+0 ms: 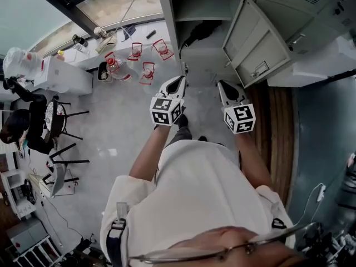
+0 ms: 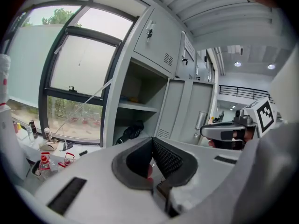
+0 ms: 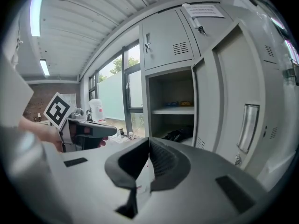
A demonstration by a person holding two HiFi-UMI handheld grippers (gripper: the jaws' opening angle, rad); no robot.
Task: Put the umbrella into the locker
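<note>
Left: white hand-held gripper (image 1: 181, 80), jaws closed on nothing, held before the tall grey metal locker (image 1: 167, 15); it is judged empty because its load already lies inside. Centre: black folded fabric umbrella (image 1: 198, 32), a slack, crumpled bundle resting on the floor of the open compartment, beneath the inner shelf. Right: second white hand-held gripper (image 1: 222, 84), jaws likewise together and empty, just beside its partner. Far right: grey hinged locker door (image 1: 257, 43), swung wide to give access; shutting it probably remains
</note>
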